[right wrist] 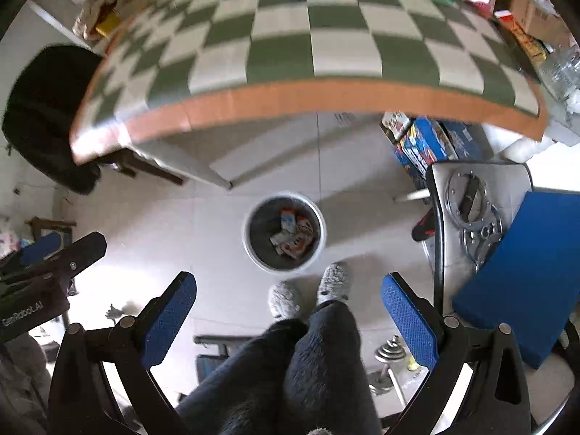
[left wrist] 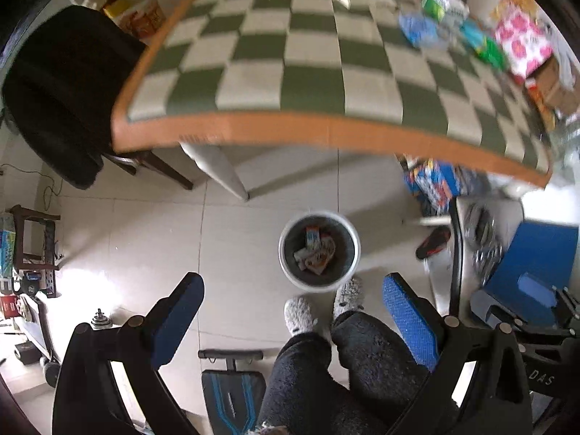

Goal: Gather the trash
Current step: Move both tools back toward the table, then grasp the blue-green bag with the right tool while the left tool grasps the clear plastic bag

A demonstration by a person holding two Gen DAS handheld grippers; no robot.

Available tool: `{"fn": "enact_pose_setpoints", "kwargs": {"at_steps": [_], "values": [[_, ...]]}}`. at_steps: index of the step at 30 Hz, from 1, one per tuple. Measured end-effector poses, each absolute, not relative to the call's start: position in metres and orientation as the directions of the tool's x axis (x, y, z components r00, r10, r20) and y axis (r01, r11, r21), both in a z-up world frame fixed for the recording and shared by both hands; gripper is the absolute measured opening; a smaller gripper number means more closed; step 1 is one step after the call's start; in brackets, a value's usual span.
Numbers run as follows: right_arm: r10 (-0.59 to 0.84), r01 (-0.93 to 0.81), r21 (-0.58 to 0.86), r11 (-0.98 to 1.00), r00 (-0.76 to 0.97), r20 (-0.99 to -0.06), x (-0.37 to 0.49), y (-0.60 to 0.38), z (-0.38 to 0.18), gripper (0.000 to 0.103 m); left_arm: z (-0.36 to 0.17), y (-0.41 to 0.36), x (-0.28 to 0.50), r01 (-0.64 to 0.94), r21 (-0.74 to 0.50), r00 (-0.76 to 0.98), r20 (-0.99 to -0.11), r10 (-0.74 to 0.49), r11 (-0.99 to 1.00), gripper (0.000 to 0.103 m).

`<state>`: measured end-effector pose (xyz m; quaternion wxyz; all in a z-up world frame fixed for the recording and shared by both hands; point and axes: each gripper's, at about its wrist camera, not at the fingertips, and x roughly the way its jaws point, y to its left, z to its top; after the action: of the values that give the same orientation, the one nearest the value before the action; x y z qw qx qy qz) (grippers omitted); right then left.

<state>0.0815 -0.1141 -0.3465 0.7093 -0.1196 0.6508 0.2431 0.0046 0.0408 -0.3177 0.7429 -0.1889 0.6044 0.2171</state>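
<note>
1. The left gripper and the right gripper both hang above the pale tiled floor with their blue-padded fingers spread wide and nothing between them.
2. The round grey bin with a white rim stands on the floor just in front of the person's grey fuzzy slippers, short of the table's near edge. It already holds several crumpled printed wrappers.
3. The remaining trash appears to lie at the far right corner of the green-and-white checkered table with an orange border: a blue crinkled plastic bag, a green-and-white packet, and a pink-and-white printed carton near the right edge. They are blurred, so I cannot tell exactly what each one is.
4. I judge the bags and packets to be light, soft and slippery; film crumples and slides under the pads, so a pinch across a bunched fold or a sealed seam should hold better than one on a flat face.
5. The carton looks stiffer; gripping across a narrow edge or corner seems safest, as a hard squeeze could collapse it.
</note>
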Motion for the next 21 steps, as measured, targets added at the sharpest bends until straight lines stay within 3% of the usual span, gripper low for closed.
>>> {"fn": "enact_pose_setpoints", "kwargs": {"at_steps": [6,12,21], "values": [[0.258,-0.444,0.199,0.874,0.076,-0.963,0.138,-0.103,-0.304,0.103,-0.274,0.064,0.055,-0.578,-0.008,0.246,-0.955,0.164,0.816,0.101],[0.257,-0.372,0.194,0.908,0.129,-0.958,0.255,-0.102,-0.285,0.103,-0.261,0.088,0.146,-0.59,0.02,0.253,-0.945,0.209,0.807,0.101],[0.091,-0.316,0.03,0.948,0.179,-0.98,0.481,-0.109,-0.312,0.103,-0.292,0.082,0.322,-0.573,-0.051,0.196,-0.978,0.076,0.818,0.103]]}}
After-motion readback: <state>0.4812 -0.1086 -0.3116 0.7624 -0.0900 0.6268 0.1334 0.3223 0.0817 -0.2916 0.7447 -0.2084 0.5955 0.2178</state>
